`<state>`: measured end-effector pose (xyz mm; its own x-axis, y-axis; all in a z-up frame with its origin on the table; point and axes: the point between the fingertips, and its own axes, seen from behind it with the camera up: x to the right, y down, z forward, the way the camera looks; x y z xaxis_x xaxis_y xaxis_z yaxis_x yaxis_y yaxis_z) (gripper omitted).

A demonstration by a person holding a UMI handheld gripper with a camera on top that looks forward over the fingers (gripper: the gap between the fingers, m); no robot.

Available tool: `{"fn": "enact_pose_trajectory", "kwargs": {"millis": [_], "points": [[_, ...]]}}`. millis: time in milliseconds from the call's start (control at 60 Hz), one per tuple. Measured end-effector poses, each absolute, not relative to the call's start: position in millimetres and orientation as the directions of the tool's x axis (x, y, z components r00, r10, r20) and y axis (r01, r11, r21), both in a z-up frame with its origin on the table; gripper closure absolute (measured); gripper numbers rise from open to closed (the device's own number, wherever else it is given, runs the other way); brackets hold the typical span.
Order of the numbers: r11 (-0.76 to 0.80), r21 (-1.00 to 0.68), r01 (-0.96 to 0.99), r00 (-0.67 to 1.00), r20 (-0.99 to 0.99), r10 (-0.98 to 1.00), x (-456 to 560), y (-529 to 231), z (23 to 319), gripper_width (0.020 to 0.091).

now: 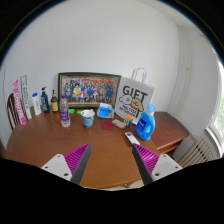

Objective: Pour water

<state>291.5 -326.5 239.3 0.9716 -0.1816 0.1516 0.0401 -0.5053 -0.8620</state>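
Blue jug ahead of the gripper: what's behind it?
Behind the blue jug stands a white gift bag, its lower corner covered by the jug. The open gripper holds nothing.

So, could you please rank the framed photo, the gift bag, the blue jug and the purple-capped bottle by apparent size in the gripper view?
1. Framed photo
2. Gift bag, close behind, so unsure
3. Blue jug
4. Purple-capped bottle
The gripper is open and empty.

One wide-angle view rides on the hand-held gripper (108,160), looking forward and slightly down across the counter (60,140) toward the far wall (90,35), from well back.
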Motion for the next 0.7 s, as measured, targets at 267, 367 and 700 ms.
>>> {"fn": "enact_pose_trajectory", "kwargs": {"millis": [267, 367, 700], "points": [[-0.531, -0.845, 0.056, 0.979, 0.150, -0.135, 255.5, -304.5, 218.5, 0.0248], [-0.537, -0.841, 0.064, 0.982, 0.148, -0.114, 231.0, -293.6, 210.8, 0.0248], [-0.489, -0.870, 0.060, 0.995, 0.092, -0.042, 122.0, -227.2, 177.9, 0.0247]]}}
